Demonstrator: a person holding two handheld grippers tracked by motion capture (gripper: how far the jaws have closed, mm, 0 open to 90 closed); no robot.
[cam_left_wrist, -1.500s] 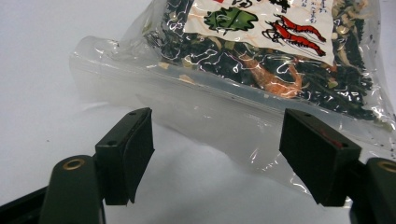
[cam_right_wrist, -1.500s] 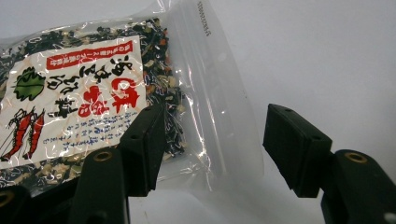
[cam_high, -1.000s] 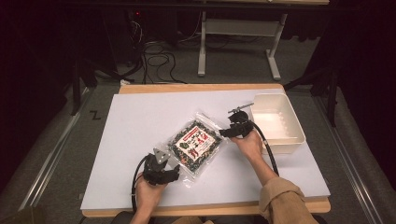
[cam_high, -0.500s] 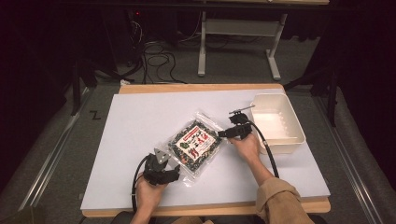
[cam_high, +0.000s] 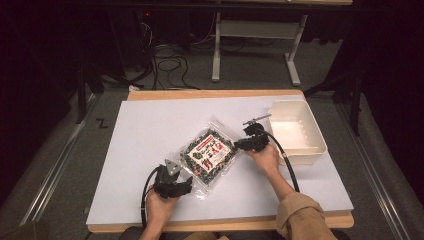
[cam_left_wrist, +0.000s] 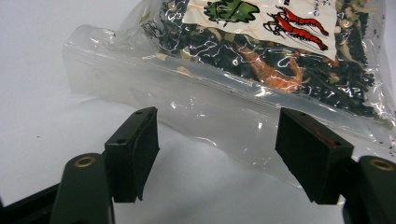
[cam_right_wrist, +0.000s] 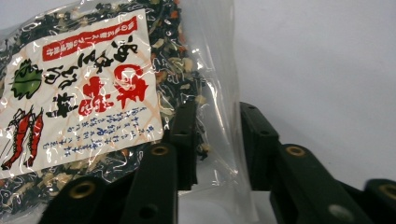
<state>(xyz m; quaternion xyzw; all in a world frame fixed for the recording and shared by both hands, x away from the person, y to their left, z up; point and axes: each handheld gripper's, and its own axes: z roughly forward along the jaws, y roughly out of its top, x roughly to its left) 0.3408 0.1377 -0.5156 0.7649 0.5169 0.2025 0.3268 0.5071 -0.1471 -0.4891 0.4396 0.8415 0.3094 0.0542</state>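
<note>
A clear, crinkly plastic bag of dark dried seaweed mix with a white label printed in red characters and red shrimp (cam_high: 209, 156) lies flat near the middle of the white tabletop (cam_high: 150, 130), a little toward the near edge and turned diagonally. The right claw (cam_right_wrist: 217, 140) has just been closing, and its black jaws now straddle the bag's thin transparent side margin, with film between them and a visible gap remaining; I cannot tell whether both pads press the plastic yet. The left claw (cam_left_wrist: 217, 156) stands spread wide at the bag's near corner, its flat black pads on either side of the empty, glossy sealed flap, not touching it. The likely trouble is the film itself: it looks slick and thin, so a pinch on the bare margin alone could slip off, or stretch and tear the seam if the loose contents sag when lifted. A one-sided lift could also swing the bag, since the flaky filling may shift. The left claw, approaching low, could push the flap away rather than catch it. A shallow, rectangular, cream plastic bin with rounded corners (cam_high: 312, 131) sits by the right edge of the tabletop, near the right claw.
</note>
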